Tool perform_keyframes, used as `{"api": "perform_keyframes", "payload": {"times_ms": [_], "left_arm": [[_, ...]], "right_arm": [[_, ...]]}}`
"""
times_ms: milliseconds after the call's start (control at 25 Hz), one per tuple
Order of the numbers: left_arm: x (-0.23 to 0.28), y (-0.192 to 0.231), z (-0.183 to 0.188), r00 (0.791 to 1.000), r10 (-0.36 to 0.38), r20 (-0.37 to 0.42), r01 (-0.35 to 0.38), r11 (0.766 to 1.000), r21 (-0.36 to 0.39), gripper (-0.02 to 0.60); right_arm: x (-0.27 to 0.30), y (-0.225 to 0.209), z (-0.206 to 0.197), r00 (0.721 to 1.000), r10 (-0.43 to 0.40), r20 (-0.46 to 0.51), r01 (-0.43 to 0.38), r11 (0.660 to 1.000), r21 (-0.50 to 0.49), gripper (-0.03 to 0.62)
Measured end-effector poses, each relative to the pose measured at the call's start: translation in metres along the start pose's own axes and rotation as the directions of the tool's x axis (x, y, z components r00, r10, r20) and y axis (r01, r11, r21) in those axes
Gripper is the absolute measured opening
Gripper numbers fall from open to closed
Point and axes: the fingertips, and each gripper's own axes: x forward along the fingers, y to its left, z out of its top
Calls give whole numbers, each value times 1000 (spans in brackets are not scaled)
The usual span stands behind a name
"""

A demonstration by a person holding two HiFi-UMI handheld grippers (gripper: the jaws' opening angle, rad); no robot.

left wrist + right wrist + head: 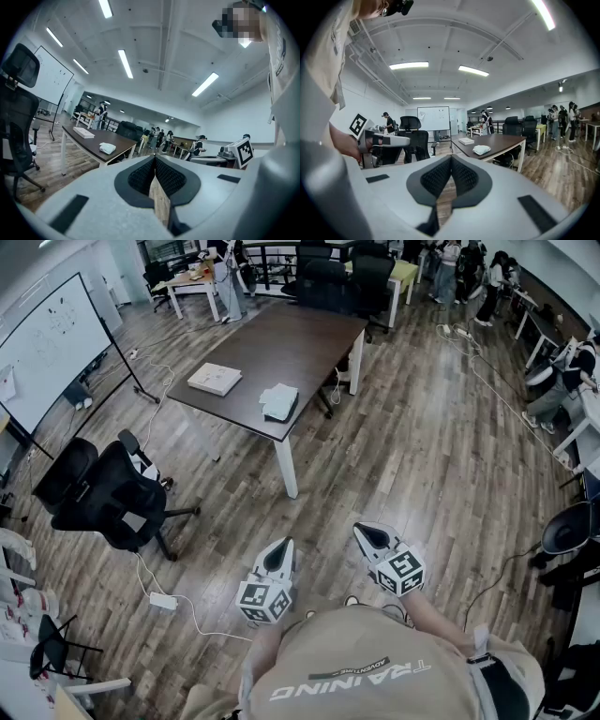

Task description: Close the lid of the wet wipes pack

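In the head view the person stands on the wooden floor (422, 456), well apart from the dark counter (309, 352) at the far side. The left tool (281, 554) and right tool (373, 538) are carried low and close to the body, side by side and pointing toward the counter. This looks like a carrying posture, since nothing is within reach. The wet wipes pack (279, 401) lies near the counter's near right corner, with a flat box (215, 379) just left of it. From here I cannot tell whether the lid stands open. A black office chair (108, 488) sits to the left, clear of the straight line to the pack.

In the left gripper view the left tool (154, 161) is clenched, with its ribbed pads pressed together and only floor showing below them, so it carries nothing. The pack (107, 148) appears small on the counter's near end, far left of the pads.

In the right gripper view the right tool (451, 160) is clenched too, and empty. The pack (481, 149) lies far ahead and a little right of the tips, the box (466, 140) beyond it.

I judge the task has not begun. The person must walk up first, and the pack's place near the corner should allow an easy reach from that edge.
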Motion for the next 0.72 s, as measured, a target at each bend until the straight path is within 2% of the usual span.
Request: {"api": "perform_keyframes", "payload": {"times_ms": [160,440,600,720], "left_arm": [[-1,10,-4,1000,-10,-12,10,1000,-11,9],[-11,23,-36,997,-37,-73,34,998,-50,9],[-7,27,-41,996,-49,-81,43,997,-65,9],[5,32,-48,994,-55,-97,48,996,-71,9]], "right_arm": [[12,10,-3,1000,8,-16,-9,1000,-20,14],[13,34,-28,998,-1,-60,2,1000,12,14],[16,33,-25,997,-23,-71,21,999,-29,14],[22,22,-24,997,-29,-68,27,999,-24,14]]}}
